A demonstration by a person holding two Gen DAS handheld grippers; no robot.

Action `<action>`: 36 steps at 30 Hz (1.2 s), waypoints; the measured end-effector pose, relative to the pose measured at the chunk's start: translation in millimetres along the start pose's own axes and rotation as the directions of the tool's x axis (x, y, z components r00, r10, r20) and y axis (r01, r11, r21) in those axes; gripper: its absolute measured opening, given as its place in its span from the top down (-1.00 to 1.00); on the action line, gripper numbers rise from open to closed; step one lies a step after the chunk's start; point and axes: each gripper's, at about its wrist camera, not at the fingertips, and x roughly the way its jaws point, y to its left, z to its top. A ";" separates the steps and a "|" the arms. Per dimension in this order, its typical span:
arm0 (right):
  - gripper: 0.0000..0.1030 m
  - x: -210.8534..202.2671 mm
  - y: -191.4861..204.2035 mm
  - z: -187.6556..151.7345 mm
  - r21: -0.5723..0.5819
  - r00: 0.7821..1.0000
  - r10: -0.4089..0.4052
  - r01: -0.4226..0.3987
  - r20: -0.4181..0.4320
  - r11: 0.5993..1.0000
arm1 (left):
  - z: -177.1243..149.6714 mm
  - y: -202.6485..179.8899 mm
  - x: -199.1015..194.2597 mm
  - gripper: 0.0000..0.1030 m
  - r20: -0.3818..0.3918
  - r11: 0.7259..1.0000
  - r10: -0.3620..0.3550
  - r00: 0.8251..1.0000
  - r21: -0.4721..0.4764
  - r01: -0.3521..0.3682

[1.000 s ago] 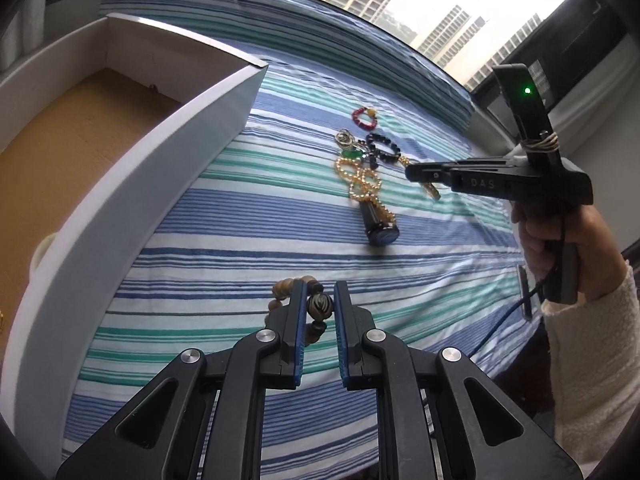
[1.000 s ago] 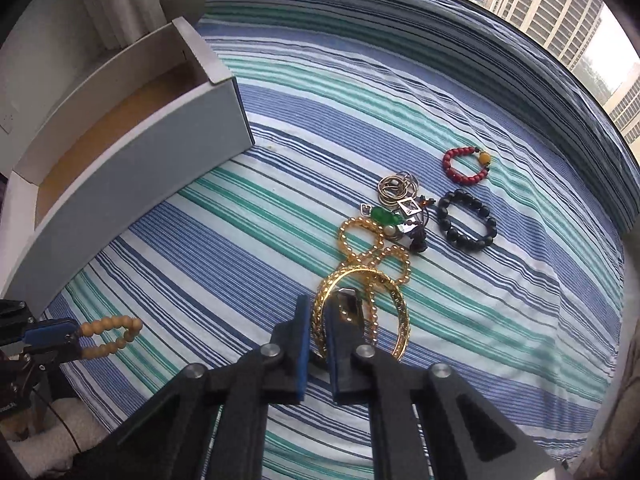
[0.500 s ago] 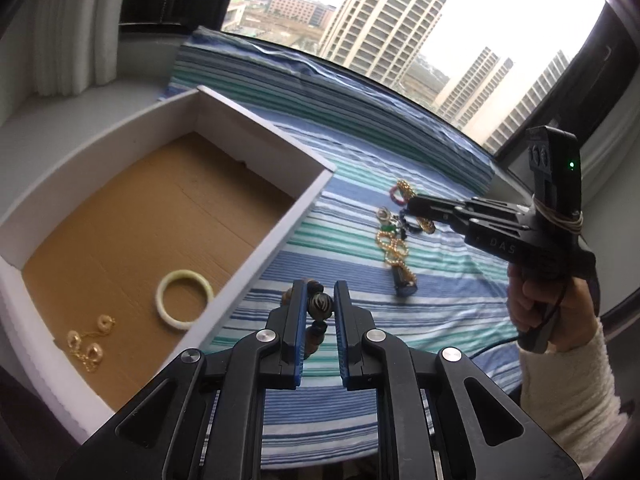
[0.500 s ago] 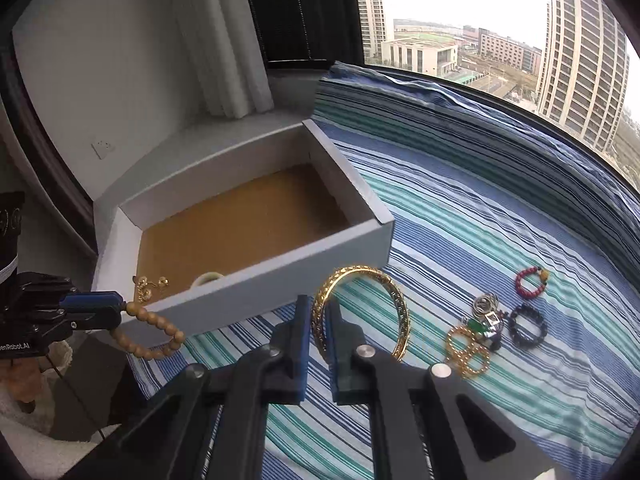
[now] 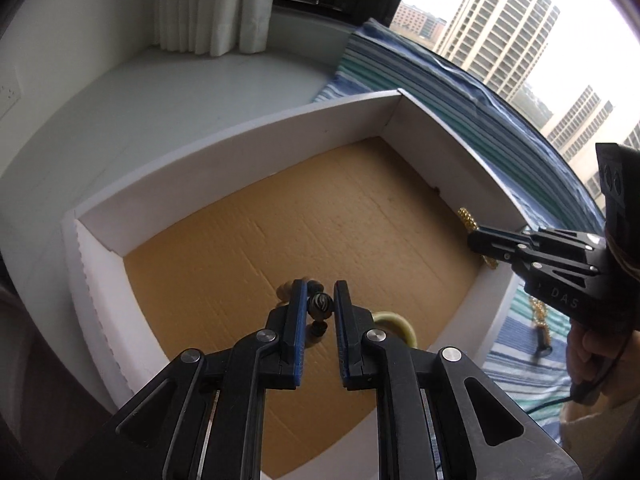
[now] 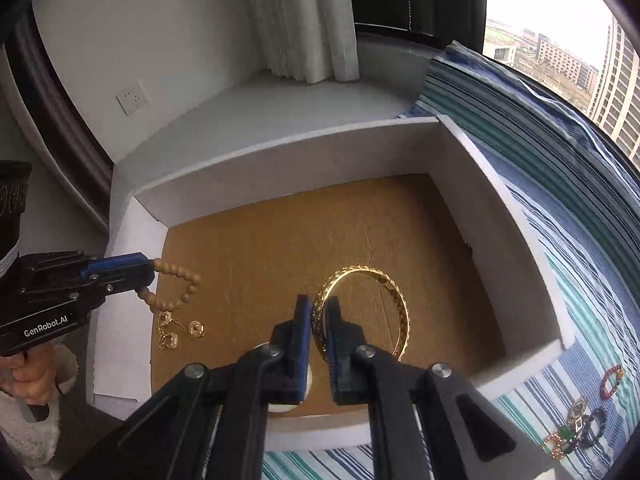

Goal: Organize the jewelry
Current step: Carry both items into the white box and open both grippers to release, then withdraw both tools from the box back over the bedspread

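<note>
- hanging over the open white box [image 6: 472, 216], both grippers carry jewelry above its brown cardboard floor.
- left gripper [image 5: 320, 300] is clamped on a wooden bead bracelet [image 6: 176, 286]; in its own view a dark carved bead sits pinched between the blue pads, and in the right wrist view the loop of tan beads dangles from the fingertips over the box's left edge.
- right gripper [image 6: 316, 320] is clamped on the rim of a gold bangle [image 6: 396, 304], which hangs tilted over the middle of the box floor, toward the right wall.
- gold earrings [image 6: 176, 330] lie on the cardboard near the box's left edge, just below the dangling beads.
- pale jade bangle [image 5: 398, 324] rests on the floor near the box's front edge, partly hidden behind the left gripper's fingers.
- remaining jewelry pile [image 6: 576, 428] lies on the striped cloth [image 6: 592, 264] outside the box, off its front right corner, with a red bead bracelet [image 6: 612, 380] a little apart from it.
- a hand [image 6: 28, 376] in a fuzzy white sleeve holds the left gripper's handle.
</note>
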 end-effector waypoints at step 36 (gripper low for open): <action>-0.26 -175.6 -29.5 -288.3 0.360 0.889 -0.433 0.358 0.152 0.861 | -157.5 -197.3 -39.2 -0.83 0.042 0.921 -0.220 0.974 0.338 0.194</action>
